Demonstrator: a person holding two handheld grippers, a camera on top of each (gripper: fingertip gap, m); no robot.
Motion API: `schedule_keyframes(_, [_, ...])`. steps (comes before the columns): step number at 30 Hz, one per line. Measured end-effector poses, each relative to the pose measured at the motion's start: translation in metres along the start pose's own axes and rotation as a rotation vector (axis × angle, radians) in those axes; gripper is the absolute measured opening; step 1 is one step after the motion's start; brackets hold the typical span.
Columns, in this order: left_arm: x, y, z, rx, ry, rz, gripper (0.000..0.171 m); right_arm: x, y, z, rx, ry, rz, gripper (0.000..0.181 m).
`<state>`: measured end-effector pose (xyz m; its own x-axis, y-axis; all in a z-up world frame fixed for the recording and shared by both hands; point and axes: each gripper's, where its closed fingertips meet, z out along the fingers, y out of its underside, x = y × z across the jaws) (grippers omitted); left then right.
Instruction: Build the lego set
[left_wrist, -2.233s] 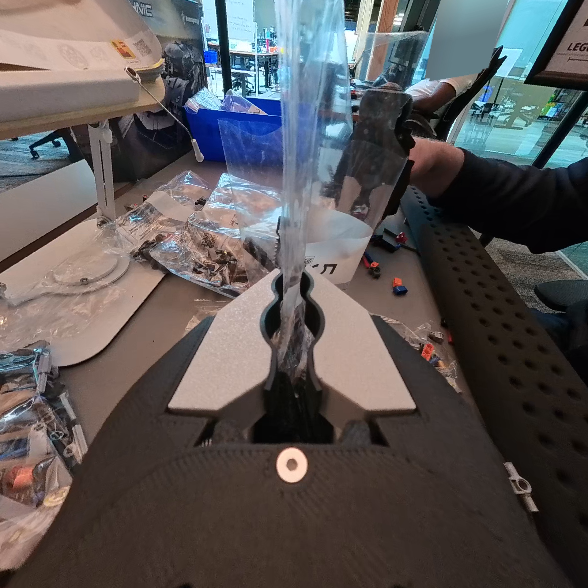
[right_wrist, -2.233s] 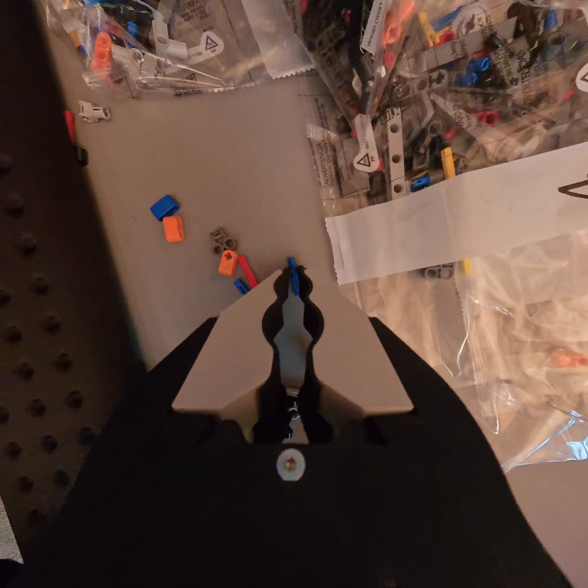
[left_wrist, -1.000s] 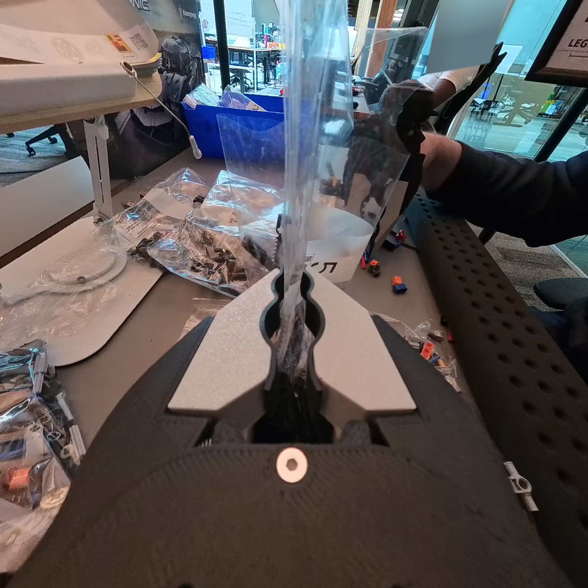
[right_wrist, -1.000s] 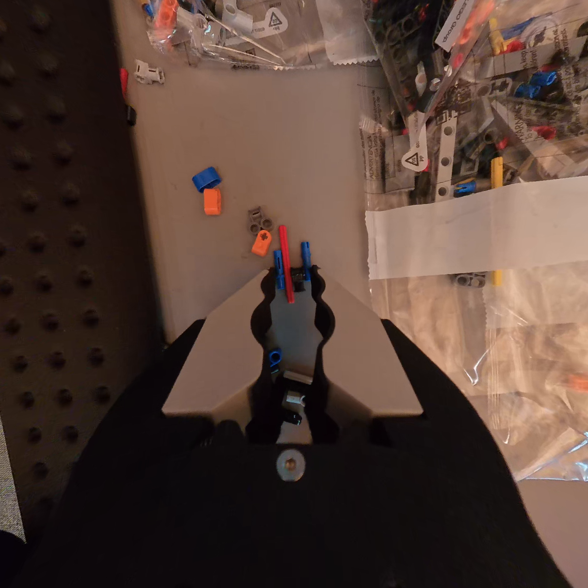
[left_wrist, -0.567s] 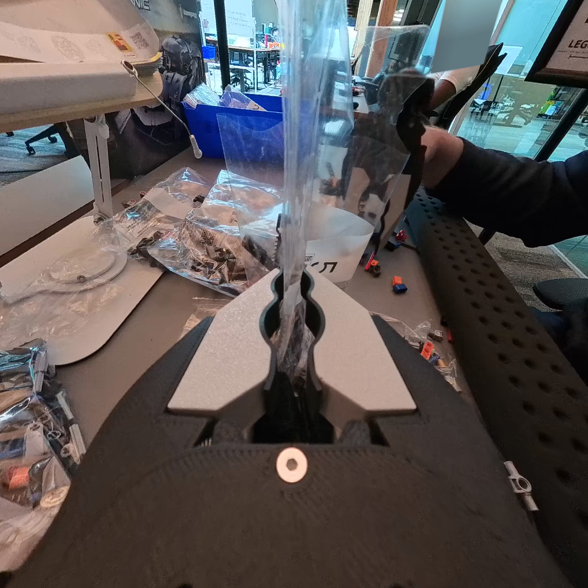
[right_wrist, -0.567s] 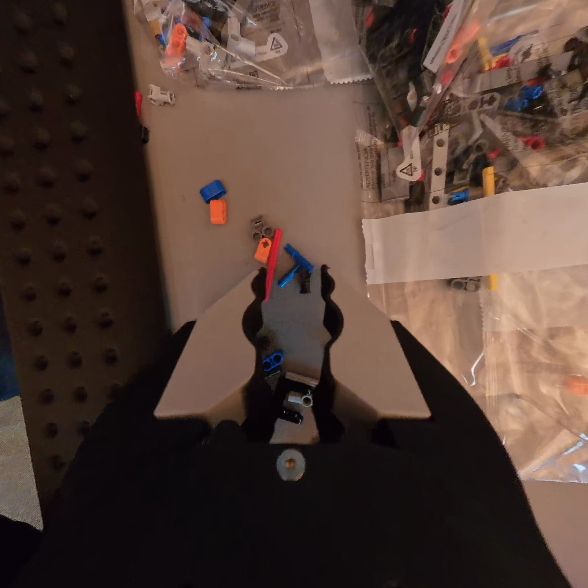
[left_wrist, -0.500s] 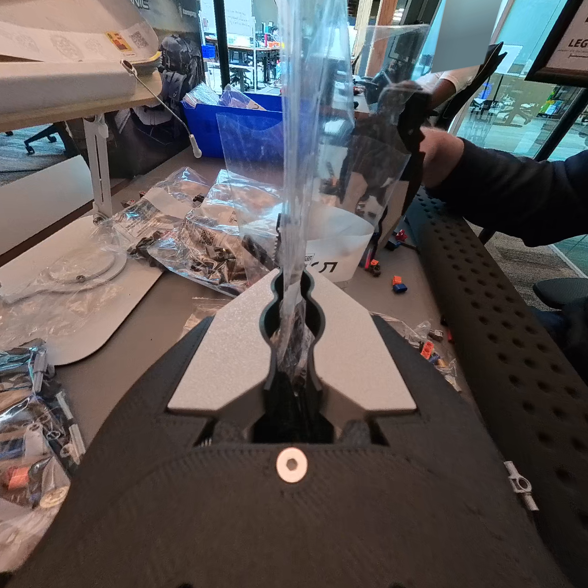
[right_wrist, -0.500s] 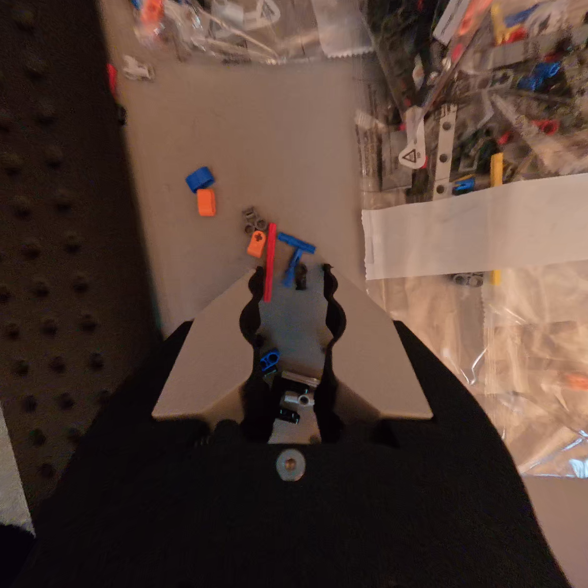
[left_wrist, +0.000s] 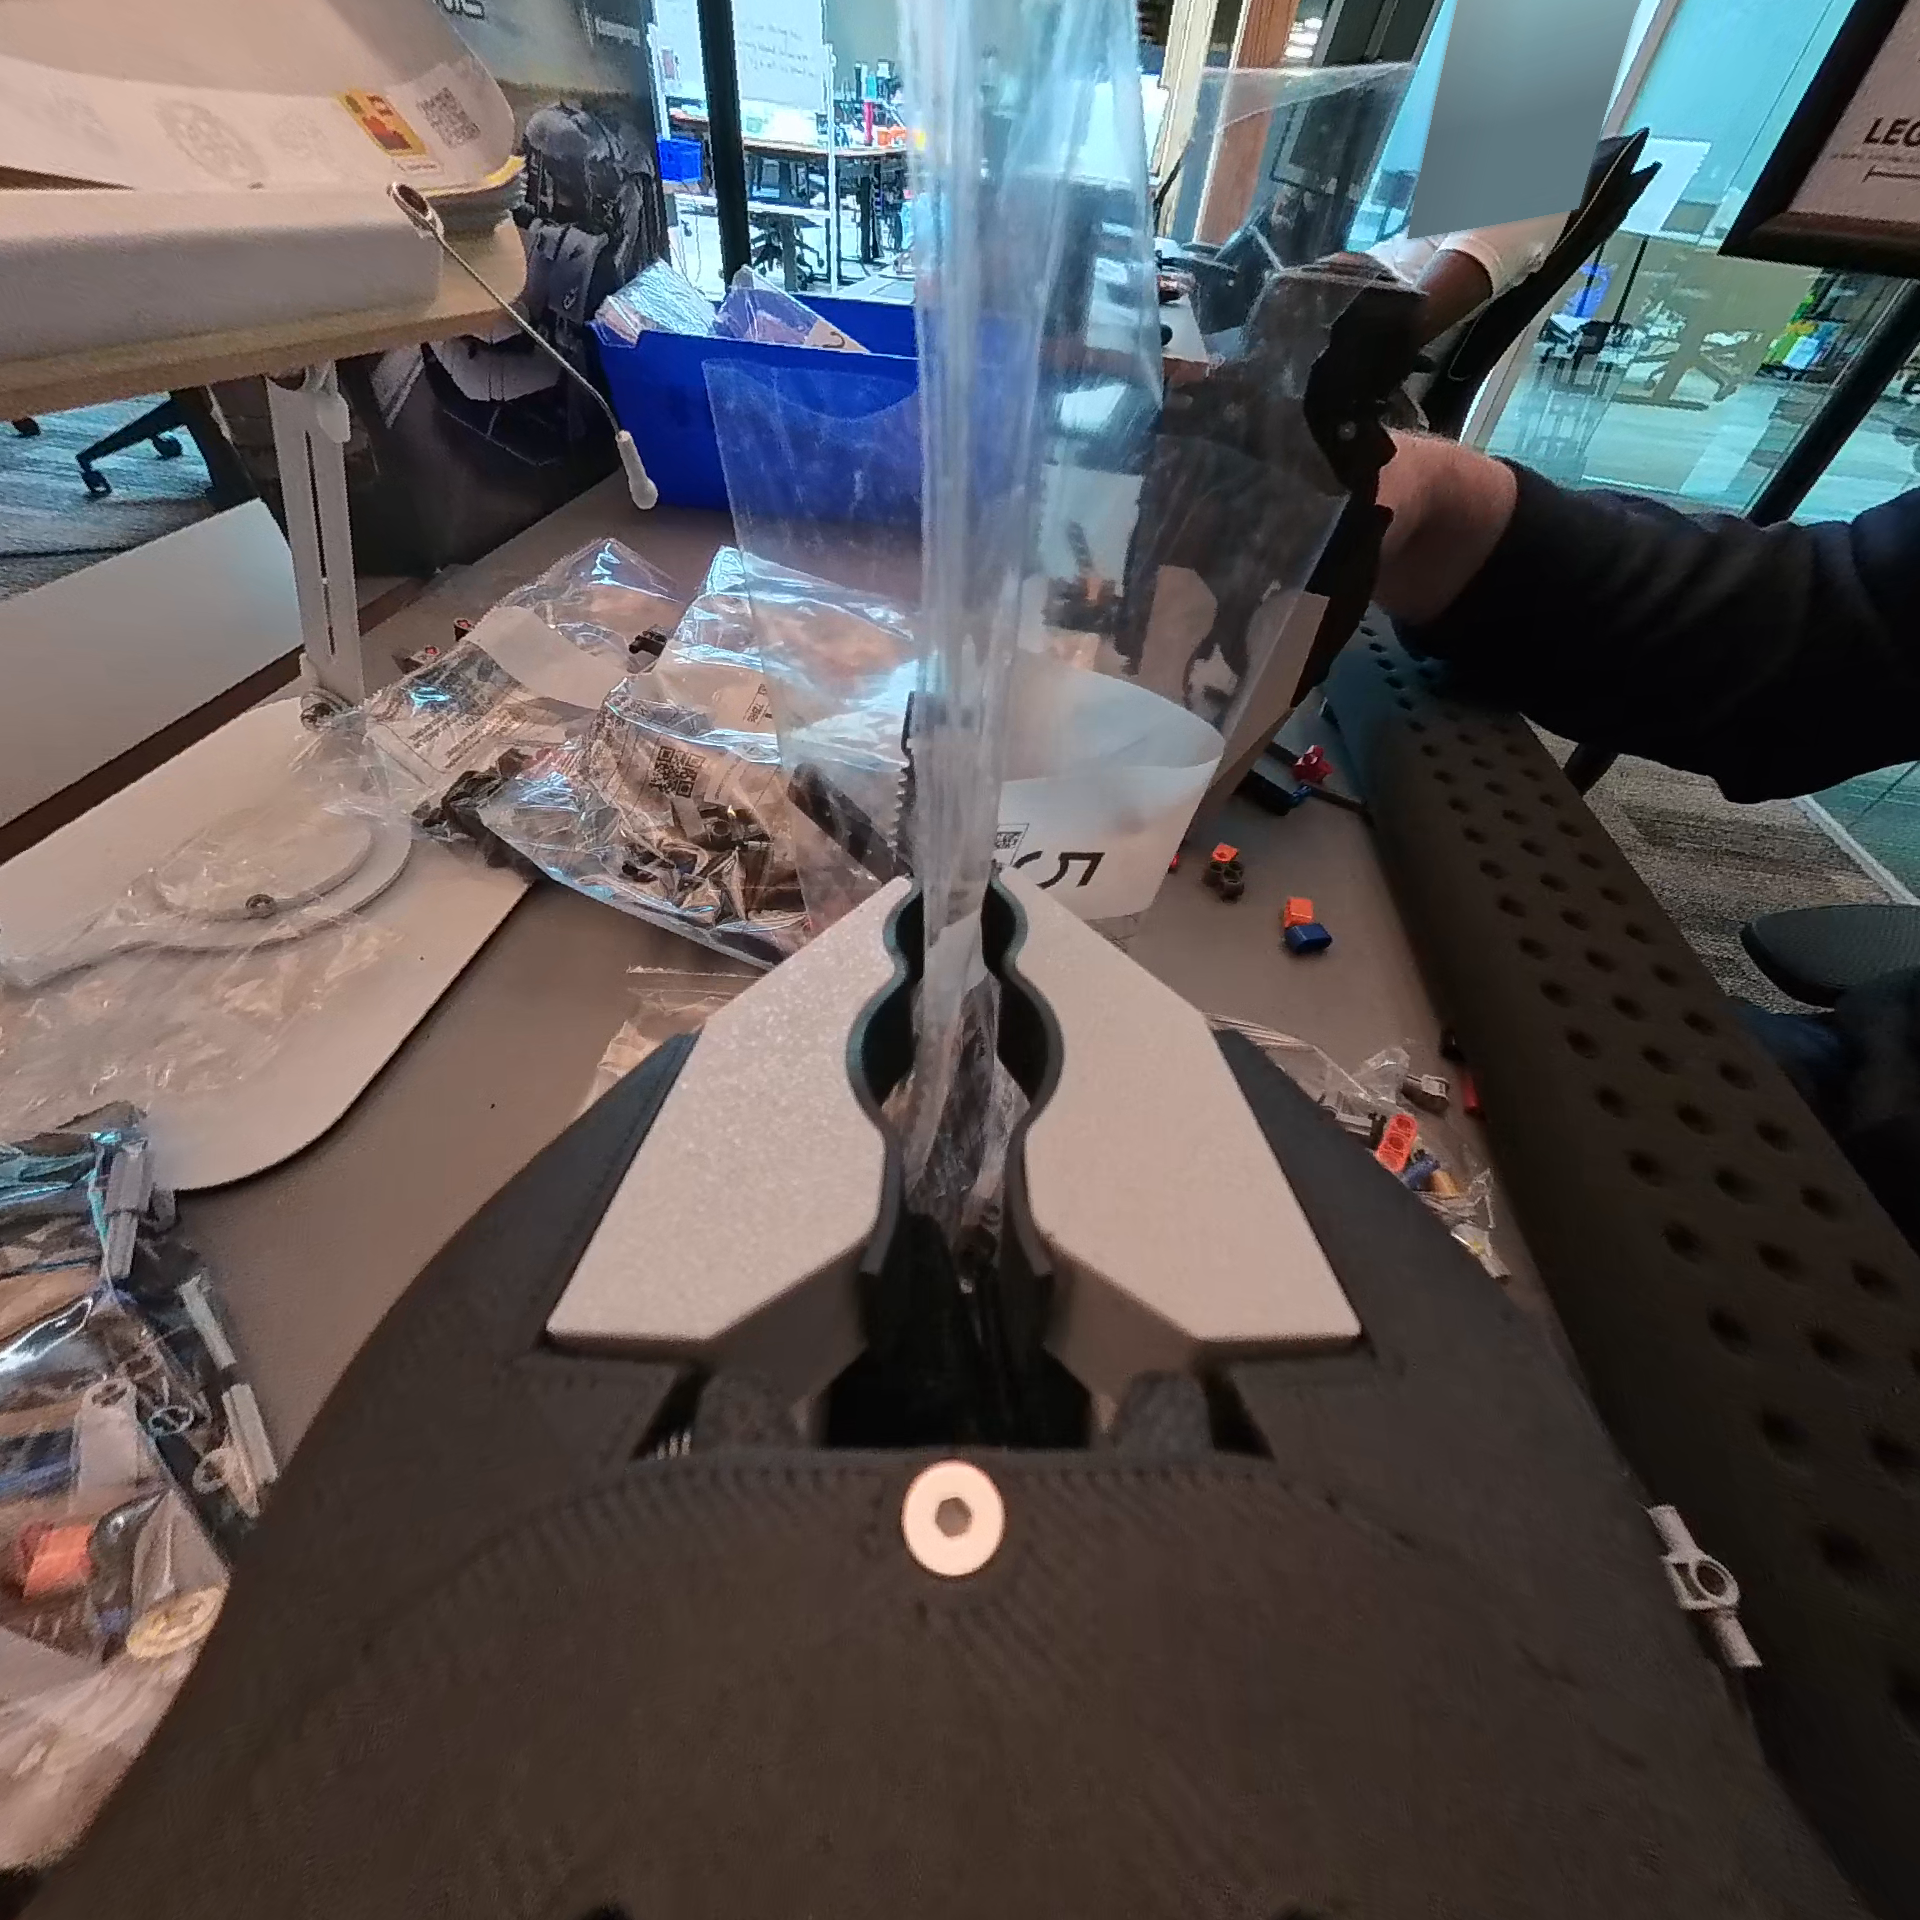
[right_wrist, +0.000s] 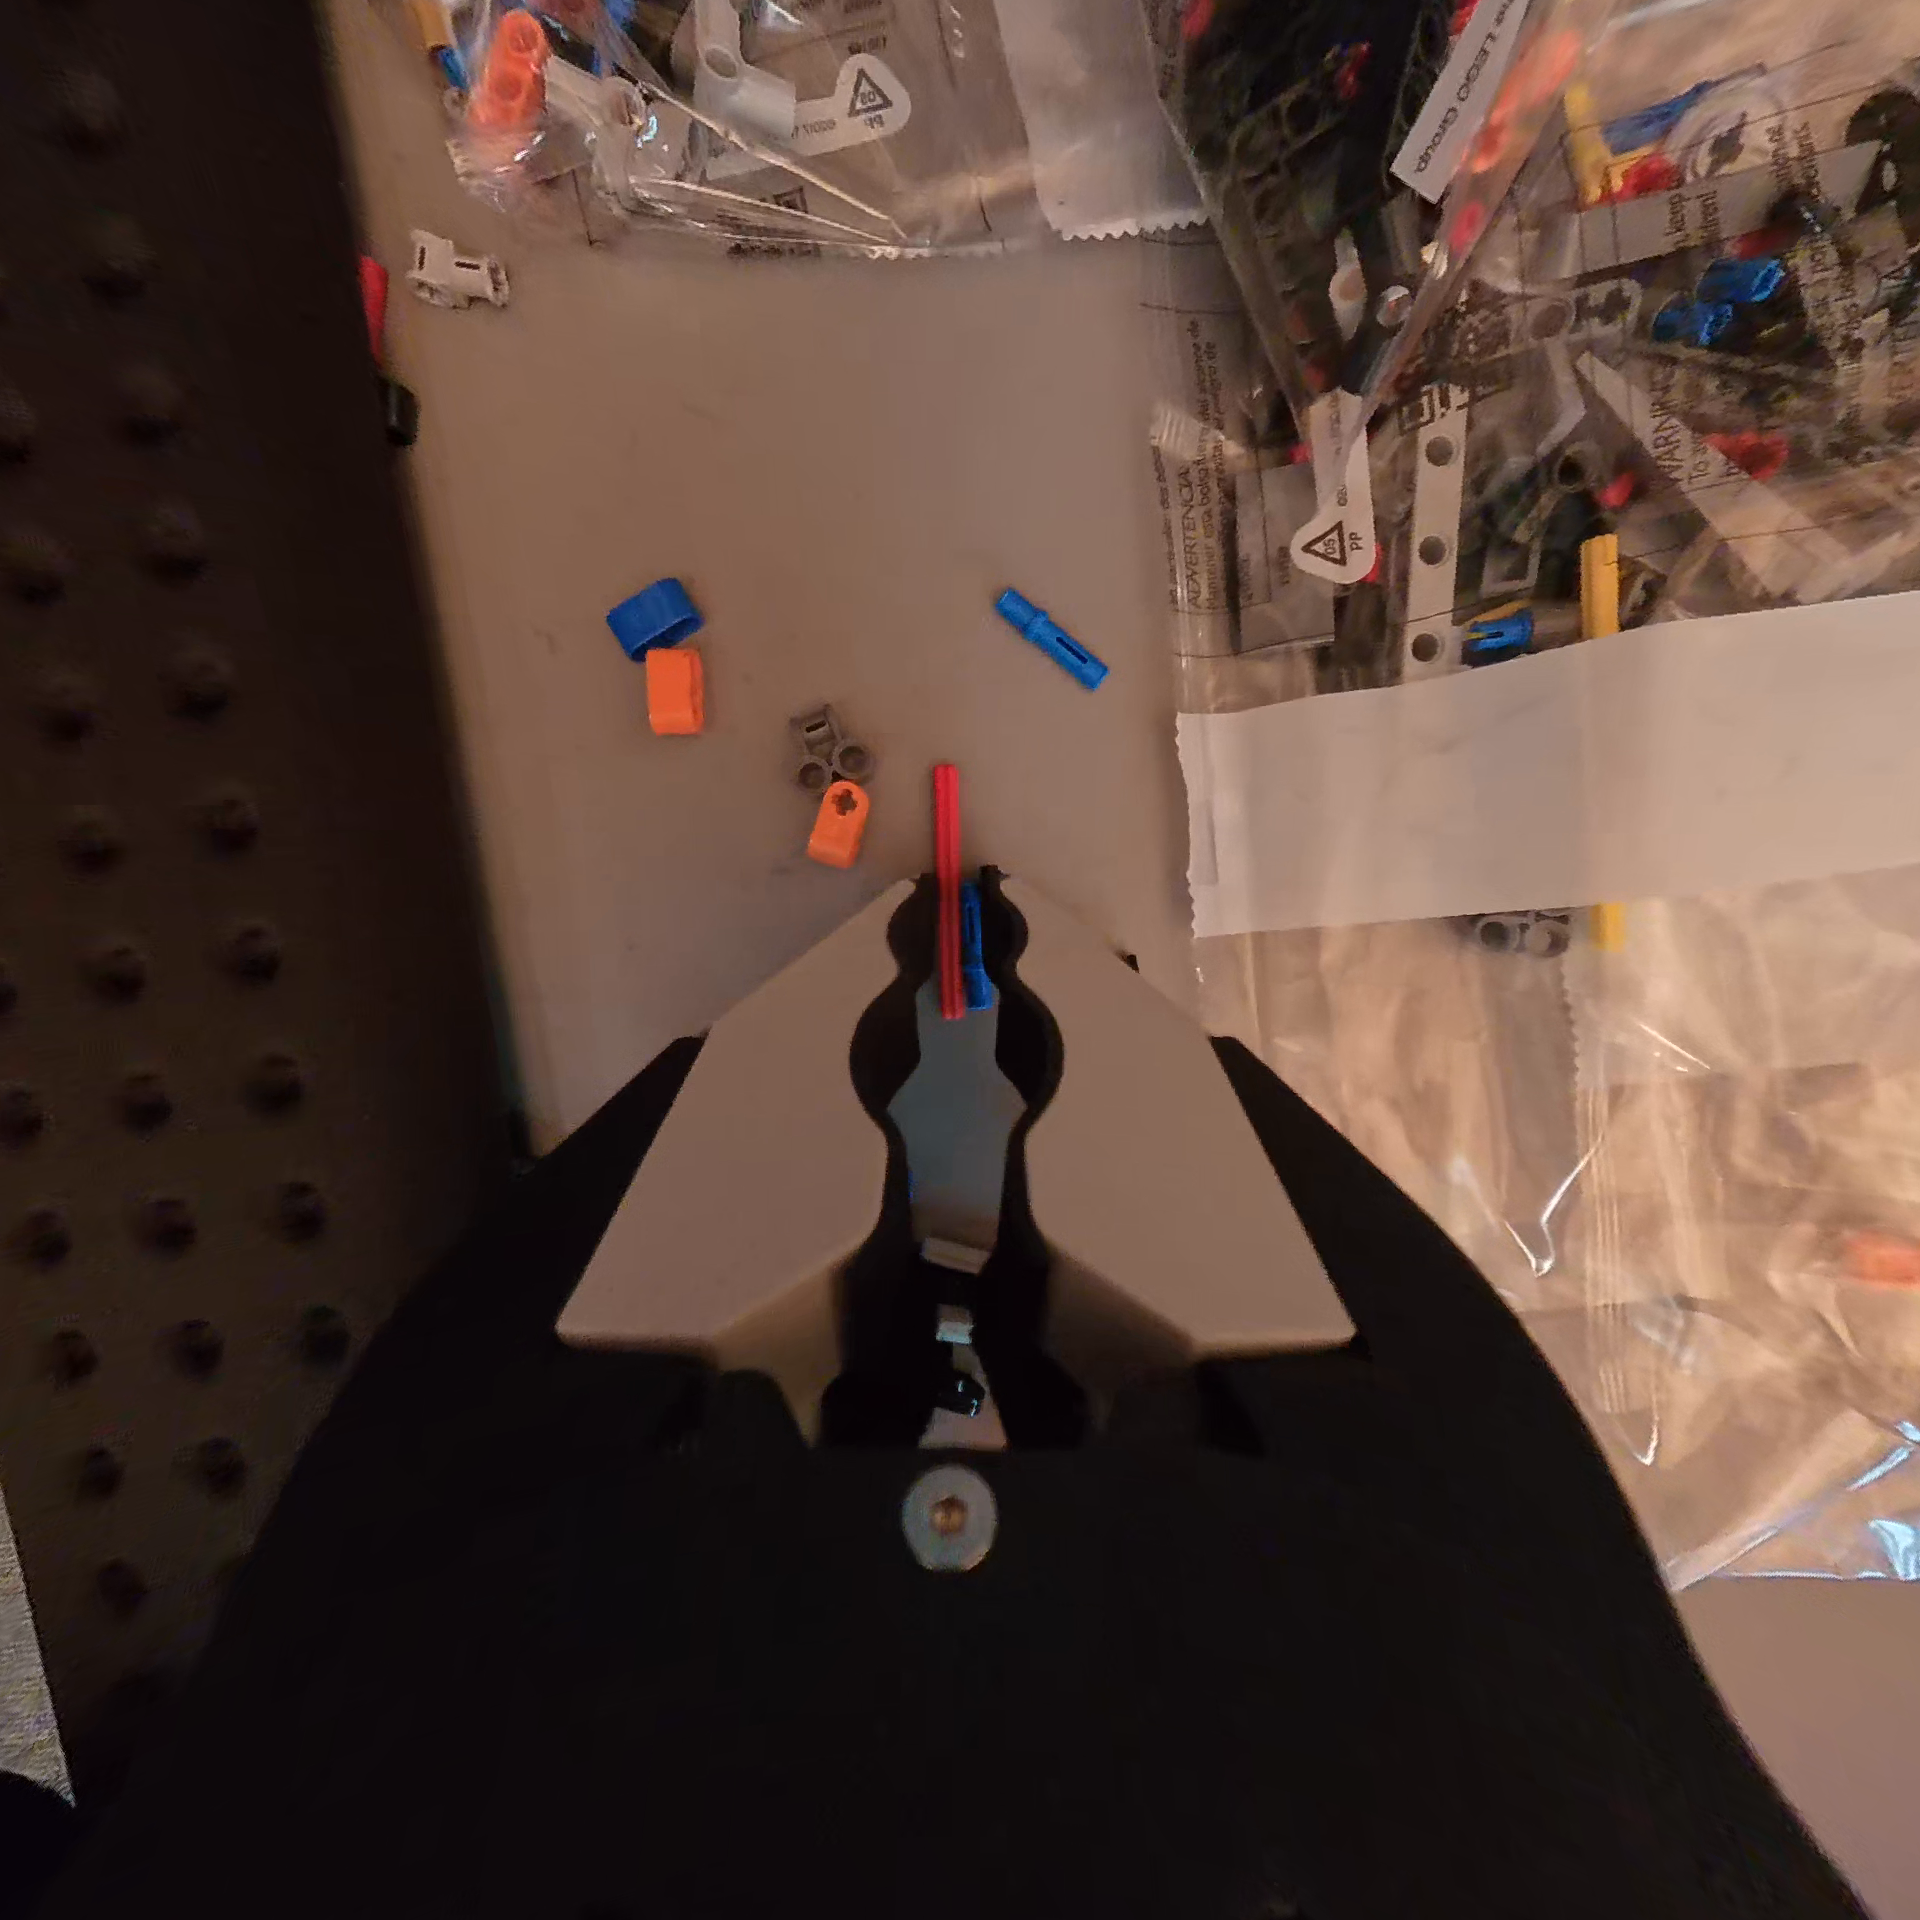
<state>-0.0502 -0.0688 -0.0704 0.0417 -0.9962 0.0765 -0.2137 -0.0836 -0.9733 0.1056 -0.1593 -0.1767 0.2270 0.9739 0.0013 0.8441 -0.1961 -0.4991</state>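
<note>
My left gripper (left_wrist: 951, 906) is shut on a clear, nearly empty plastic bag (left_wrist: 1029, 416) and holds it upright above the table. My right gripper (right_wrist: 956, 883) points down at the grey table (right_wrist: 831, 468), its jaws closed on a red axle (right_wrist: 945, 831) and a short blue pin (right_wrist: 972, 940). It also shows behind the bag in the left wrist view (left_wrist: 1340, 416), held by a hand. Loose on the table lie another blue pin (right_wrist: 1049, 639), a blue piece (right_wrist: 655, 615), two orange pieces (right_wrist: 673, 691) and a grey connector (right_wrist: 826, 762).
Sealed bags of parts (right_wrist: 1558, 312) lie to the right and top, one with a white strip (right_wrist: 1538, 769). A black studded mat (right_wrist: 156, 727) borders the table. A white stand base (left_wrist: 260, 935), a blue bin (left_wrist: 665, 416) and more bags (left_wrist: 623, 790) sit at the left. One gripper's finger ends stand about 20 cm off the other's. To reach the blue piece (right_wrist: 655, 615) in a straight line is about 7 cm for my right fingers, about 20 cm for my left. The left camera catches it too, in the left wrist view (left_wrist: 1309, 927).
My right gripper opened over the loose pins, then closed again on the red axle and one blue pin. The other blue pin ended up farther up and right. The left gripper kept hold of the bag.
</note>
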Motion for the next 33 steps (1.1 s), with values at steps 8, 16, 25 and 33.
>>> schedule_keyframes(8, [0.0, 0.0, 0.0, 0.0, -0.001, 0.001, 0.009, 0.004, -0.013, -0.013, 0.071, 0.007, 0.013, 0.005])
schedule_keyframes(16, [0.0, 0.0, 0.0, -0.001, 0.002, -0.001, 0.009, 0.011, -0.063, -0.045, 0.275, 0.014, 0.022, 0.005])
schedule_keyframes(25, [0.002, -0.001, 0.001, -0.005, 0.007, 0.003, 0.01, 0.023, -0.131, -0.069, 0.366, 0.073, -0.045, 0.005])
schedule_keyframes(33, [0.003, 0.0, 0.001, -0.013, 0.005, 0.01, 0.01, 0.033, -0.189, -0.074, 0.367, 0.137, -0.118, 0.005])
